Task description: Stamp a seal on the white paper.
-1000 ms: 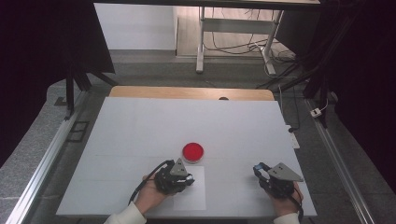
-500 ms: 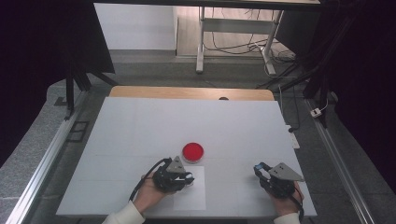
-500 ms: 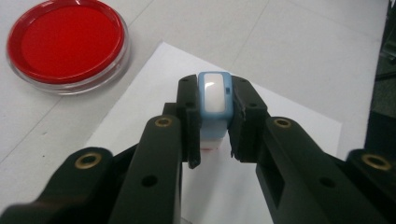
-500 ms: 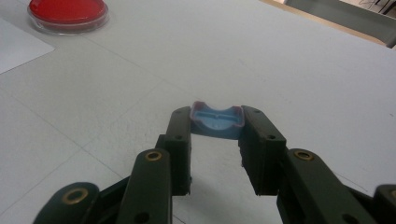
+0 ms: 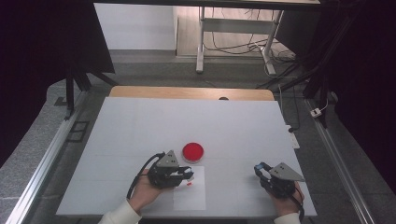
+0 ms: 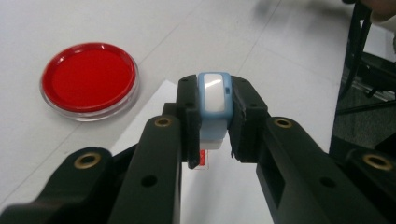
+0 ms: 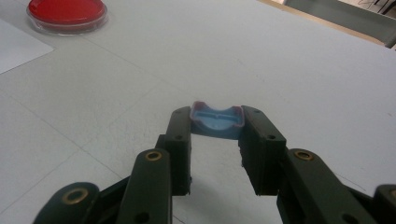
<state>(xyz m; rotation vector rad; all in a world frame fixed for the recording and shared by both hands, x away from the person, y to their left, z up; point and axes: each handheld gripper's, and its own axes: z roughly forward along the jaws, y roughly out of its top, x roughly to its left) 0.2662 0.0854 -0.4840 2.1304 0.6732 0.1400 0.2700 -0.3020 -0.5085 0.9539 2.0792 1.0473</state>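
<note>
Holding steady: since a second ago, nothing has shifted. Left gripper (image 6: 212, 140) fingers stay clamped on blue-white stamp (image 6: 214, 100) above paper sheet (image 5: 189, 193), beside red ink dish (image 5: 193, 151). Right gripper (image 7: 215, 140) fingers pinch blue cap (image 7: 217, 120) over counter (image 5: 140, 126). Stamping looks imminent.

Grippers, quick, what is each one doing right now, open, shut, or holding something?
Left gripper: shut on a blue and white stamp, above the white sheet.
Right gripper: shut on a blue cap.
</note>
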